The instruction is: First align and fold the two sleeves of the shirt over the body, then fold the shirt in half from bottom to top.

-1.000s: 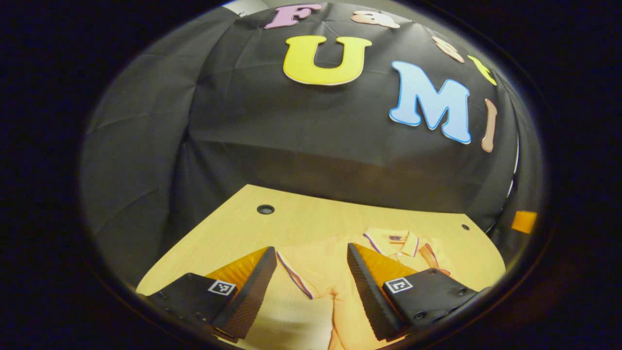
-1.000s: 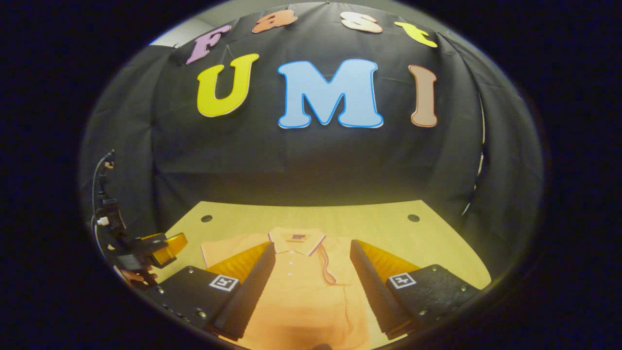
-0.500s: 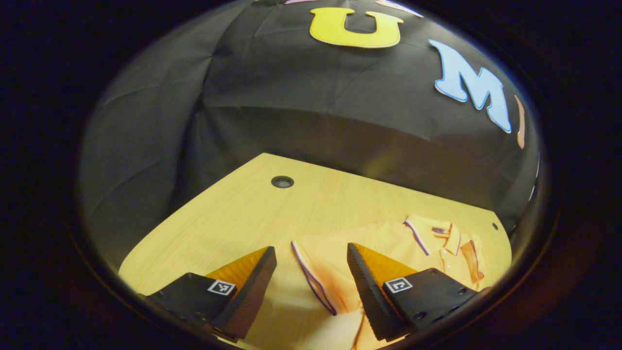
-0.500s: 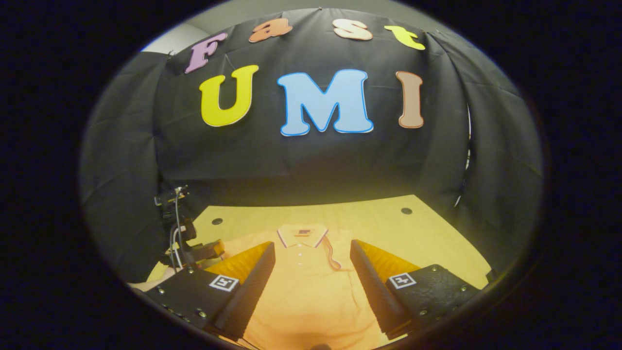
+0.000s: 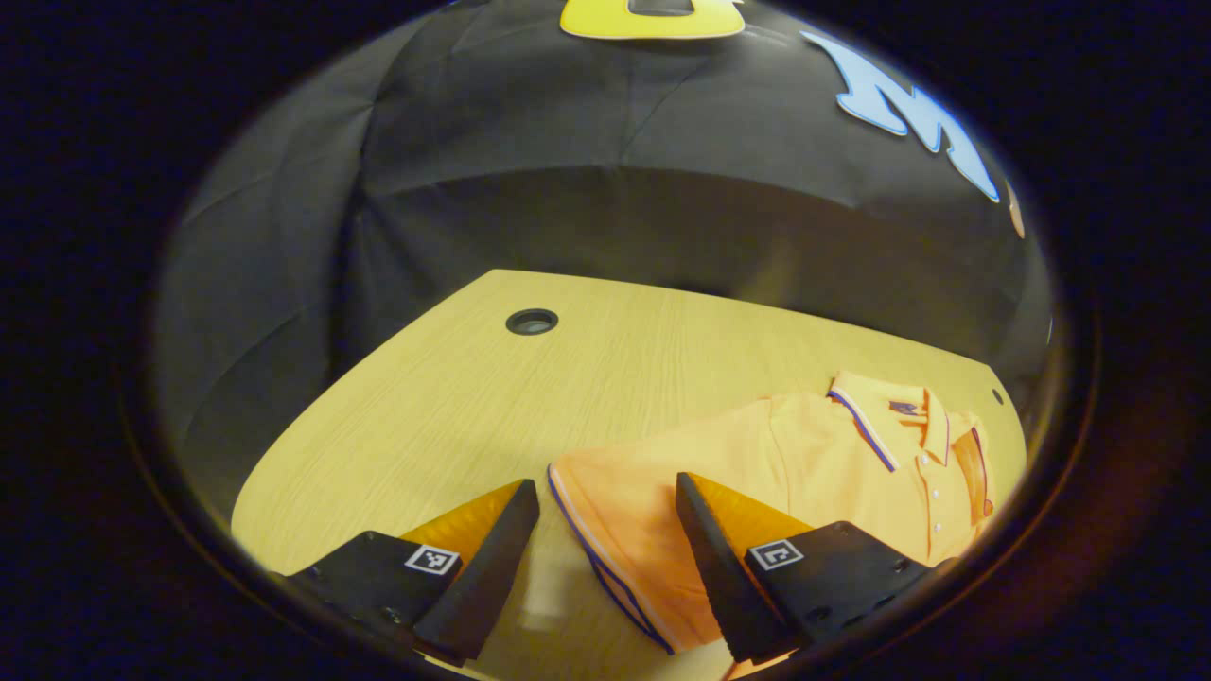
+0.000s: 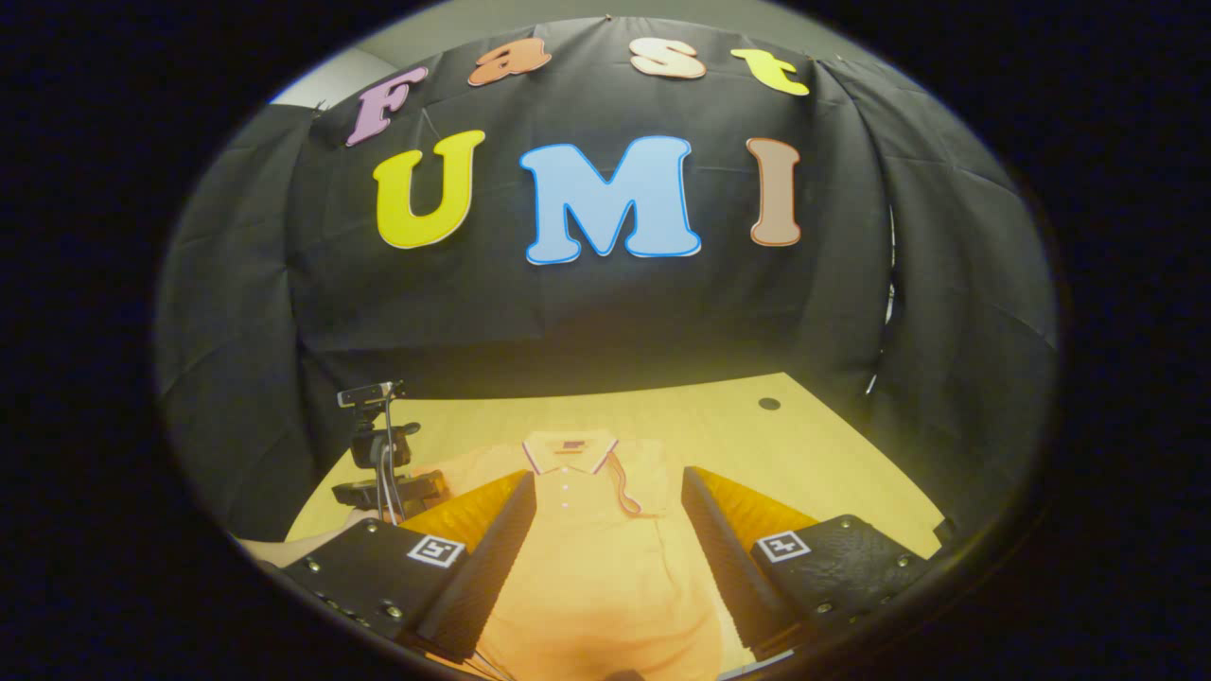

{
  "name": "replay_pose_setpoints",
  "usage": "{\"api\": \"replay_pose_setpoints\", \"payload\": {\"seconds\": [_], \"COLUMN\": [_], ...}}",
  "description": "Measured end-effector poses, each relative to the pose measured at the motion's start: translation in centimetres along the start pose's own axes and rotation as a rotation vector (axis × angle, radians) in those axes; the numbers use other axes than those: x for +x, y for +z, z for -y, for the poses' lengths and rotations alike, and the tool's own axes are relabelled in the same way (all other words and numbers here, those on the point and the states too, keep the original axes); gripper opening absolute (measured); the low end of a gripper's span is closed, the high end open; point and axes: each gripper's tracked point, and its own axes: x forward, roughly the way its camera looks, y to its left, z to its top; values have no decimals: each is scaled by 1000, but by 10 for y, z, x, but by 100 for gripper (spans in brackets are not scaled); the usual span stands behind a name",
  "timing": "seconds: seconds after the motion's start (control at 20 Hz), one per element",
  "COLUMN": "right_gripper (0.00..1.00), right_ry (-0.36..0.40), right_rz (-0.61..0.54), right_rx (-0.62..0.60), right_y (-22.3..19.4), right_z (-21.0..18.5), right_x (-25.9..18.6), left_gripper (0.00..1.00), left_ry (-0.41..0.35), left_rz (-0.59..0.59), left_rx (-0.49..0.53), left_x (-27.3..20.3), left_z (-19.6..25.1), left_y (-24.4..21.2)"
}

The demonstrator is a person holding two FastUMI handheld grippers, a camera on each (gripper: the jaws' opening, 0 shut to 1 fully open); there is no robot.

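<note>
An orange short-sleeved polo shirt with a striped collar (image 5: 814, 454) is seen spread flat on the light wooden surface (image 5: 454, 416), its collar turned toward the black cloth wall (image 5: 530, 189). In the left gripper view, the left tongs (image 5: 605, 558) are shown open, their fingers set wide apart above the outspread sleeve (image 5: 615, 511) whose dark-striped cuff edge lies between them; nothing is gripped, and contact with the fabric cannot be determined. A round dark grommet hole (image 5: 531, 322) is visible in the surface well apart from the shirt. In the right gripper view, the right tongs (image 6: 610, 558) are likewise shown open, held over the shirt's body (image 6: 596, 567), with the buttoned placket (image 6: 566, 487) and collar lying beyond the fingertips. The left tongs are seen farther off at the left of that view (image 6: 388, 487), beside the shirt's shoulder, a small camera being carried on top of them (image 6: 367, 393)
</note>
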Motion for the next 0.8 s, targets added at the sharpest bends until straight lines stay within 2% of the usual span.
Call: {"api": "replay_pose_setpoints", "payload": {"seconds": [0.2, 0.3, 0.45, 0.55, 0.8], "right_gripper": [96, 96, 96, 96, 96], "right_ry": [-9, -13, -28, -30, -41], "right_rz": [-30, -41, -44, -50, -51], "right_rx": [42, 61, 77, 85, 80], "right_y": [-11, -15, -17, -19, -21], "right_z": [11, 17, 27, 31, 39], "right_x": [2, 3, 5, 7, 10], "left_gripper": [94, 70, 17, 6, 6], "left_ry": [14, 16, -19, -21, -39], "left_rz": [-16, -12, 1, -2, 70], "left_rx": [52, 44, 19, 40, 63], "left_x": [6, 6, 6, 7, -18], "left_z": [7, 9, 15, 18, 38], "left_y": [-3, -1, 1, 1, 35]}}
